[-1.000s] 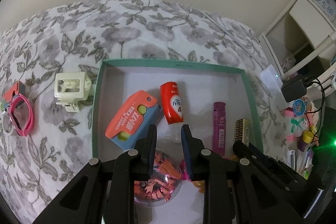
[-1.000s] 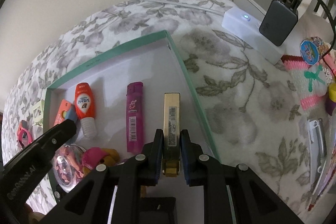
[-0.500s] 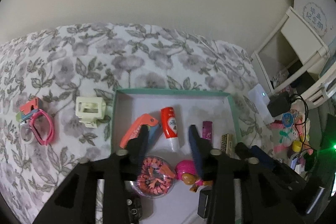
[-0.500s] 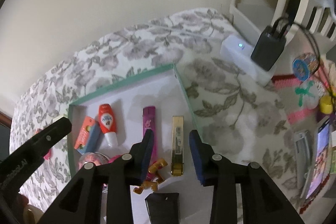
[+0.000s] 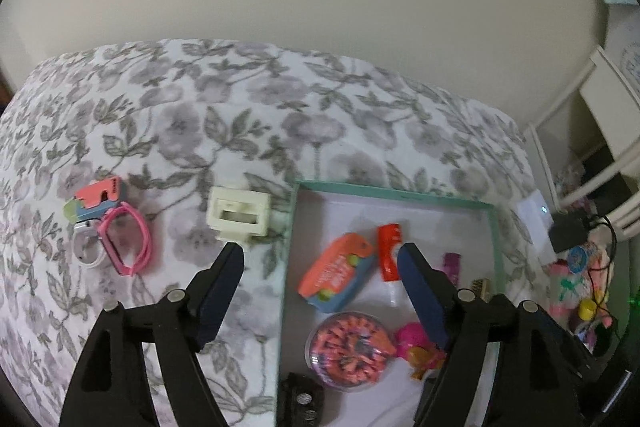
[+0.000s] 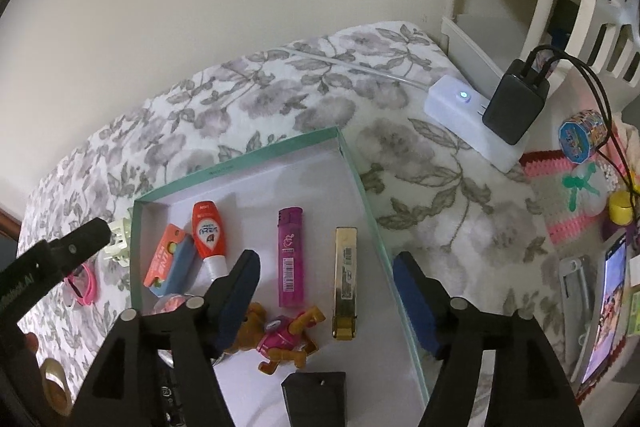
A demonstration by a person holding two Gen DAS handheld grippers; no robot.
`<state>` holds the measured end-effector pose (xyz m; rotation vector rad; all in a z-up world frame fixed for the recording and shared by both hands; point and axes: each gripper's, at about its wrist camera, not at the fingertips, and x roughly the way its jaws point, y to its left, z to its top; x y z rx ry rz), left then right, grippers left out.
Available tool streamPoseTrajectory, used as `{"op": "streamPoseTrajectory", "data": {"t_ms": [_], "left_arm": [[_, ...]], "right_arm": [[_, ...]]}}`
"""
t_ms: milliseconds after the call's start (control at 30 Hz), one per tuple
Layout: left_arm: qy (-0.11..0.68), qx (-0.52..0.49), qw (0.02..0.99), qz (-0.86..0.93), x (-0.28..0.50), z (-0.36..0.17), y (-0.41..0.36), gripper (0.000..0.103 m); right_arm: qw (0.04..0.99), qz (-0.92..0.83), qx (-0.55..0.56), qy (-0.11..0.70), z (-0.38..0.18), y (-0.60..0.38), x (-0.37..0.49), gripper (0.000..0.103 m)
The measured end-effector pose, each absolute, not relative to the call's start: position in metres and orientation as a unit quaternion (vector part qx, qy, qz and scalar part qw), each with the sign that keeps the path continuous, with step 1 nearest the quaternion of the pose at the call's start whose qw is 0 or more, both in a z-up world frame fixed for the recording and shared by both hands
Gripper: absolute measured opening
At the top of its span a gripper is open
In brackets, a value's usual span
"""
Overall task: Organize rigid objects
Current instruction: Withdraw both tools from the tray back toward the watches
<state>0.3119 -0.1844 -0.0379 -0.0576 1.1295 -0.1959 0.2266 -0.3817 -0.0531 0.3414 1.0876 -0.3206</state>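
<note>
Left wrist view, left hand-held gripper: jaws spread wide after just opening; nothing between the pads.
Left wrist view, tray: teal-rimmed, lying under the right finger; it holds an orange box, a red tube and a round case.
Left wrist view, loose items: a cream clip lies just ahead of the left finger on the floral bed cover; pink glasses lie further left.
Right wrist view, right hand-held gripper: jaws spread after just opening, empty.
Right wrist view, gold bar: lies free in the tray between the fingers, beside a purple lighter.
Step in hand: release complete for both; judged to be between placements.
Next move: probably the left hand-held gripper centres over the cream clip, descends and closes across its narrow sides.
</note>
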Motion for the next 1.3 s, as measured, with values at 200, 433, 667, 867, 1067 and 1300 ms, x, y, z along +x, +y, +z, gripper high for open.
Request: {"op": "streamPoseTrajectory", "data": {"t_ms": [200, 433, 667, 867, 1067, 1300], "left_arm": [[0.526, -0.021, 0.847, -0.066, 0.315, -0.039, -0.173, 0.088], [0.514, -0.015, 0.856, -0.054, 0.316, -0.037, -0.169, 0.097], [0.505, -0.020, 0.862, -0.034, 0.319, -0.032, -0.155, 0.097], [0.497, -0.028, 0.867, -0.024, 0.324, -0.023, -0.135, 0.097], [0.487, -0.020, 0.873, -0.003, 0.327, -0.008, -0.104, 0.097], [0.482, -0.023, 0.875, 0.022, 0.325, 0.000, -0.065, 0.097]], "right_arm": [[0.835, -0.148, 0.154, 0.507, -0.053, -0.378, 0.228, 0.092], [0.840, -0.143, 0.135, 0.505, -0.053, -0.373, 0.231, 0.103], [0.843, -0.146, 0.126, 0.502, -0.050, -0.367, 0.233, 0.103], [0.853, -0.126, 0.119, 0.492, -0.038, -0.348, 0.238, 0.103], [0.867, -0.089, 0.103, 0.479, -0.024, -0.315, 0.248, 0.103], [0.874, -0.038, 0.096, 0.476, -0.018, -0.270, 0.257, 0.103]]}}
